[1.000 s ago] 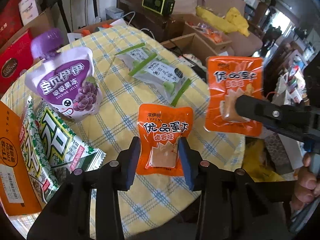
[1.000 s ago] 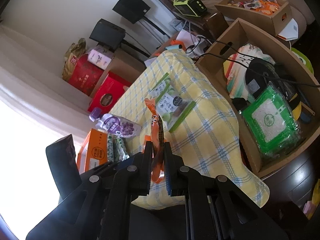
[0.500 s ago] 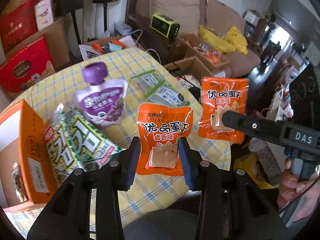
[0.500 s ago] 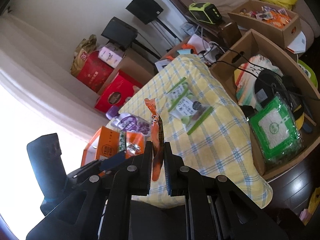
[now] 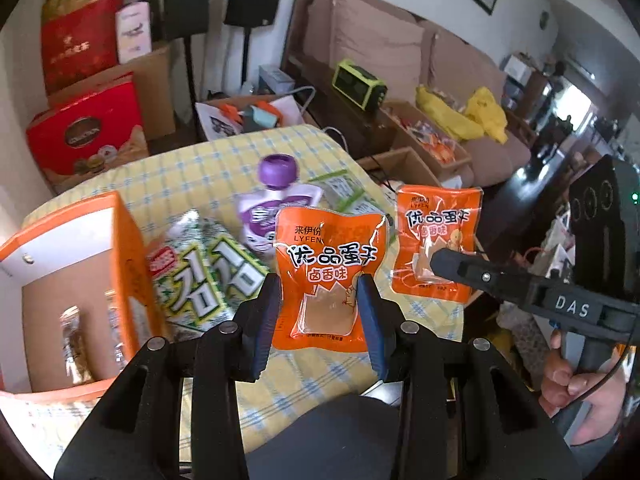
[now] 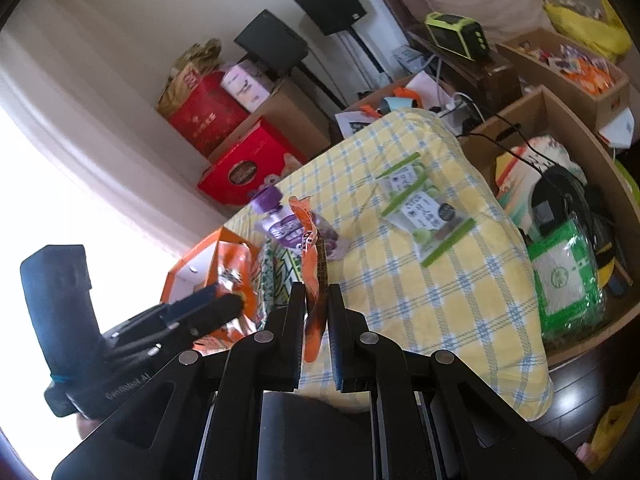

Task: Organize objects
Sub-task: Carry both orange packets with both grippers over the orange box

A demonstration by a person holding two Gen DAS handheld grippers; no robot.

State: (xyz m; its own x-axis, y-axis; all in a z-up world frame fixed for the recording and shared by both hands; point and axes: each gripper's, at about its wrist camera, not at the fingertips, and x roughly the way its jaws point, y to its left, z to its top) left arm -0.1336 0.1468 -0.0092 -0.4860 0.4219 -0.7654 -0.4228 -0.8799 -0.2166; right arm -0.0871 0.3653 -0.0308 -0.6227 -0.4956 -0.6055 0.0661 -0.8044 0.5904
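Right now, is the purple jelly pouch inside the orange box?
No, the purple jelly pouch lies on the yellow checked tablecloth, outside the orange box and beyond the green snack bags.

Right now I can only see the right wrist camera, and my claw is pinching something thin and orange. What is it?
Observer: Seen face-on from the left wrist camera, your right claw holds a flat orange snack packet with printed writing.
Operator: Does the other claw have one too?
Observer: Yes. The left claw grips a matching orange packet by its side edges.
Operator: Is the orange box empty?
Observer: No. The orange box has wrapped snacks inside.
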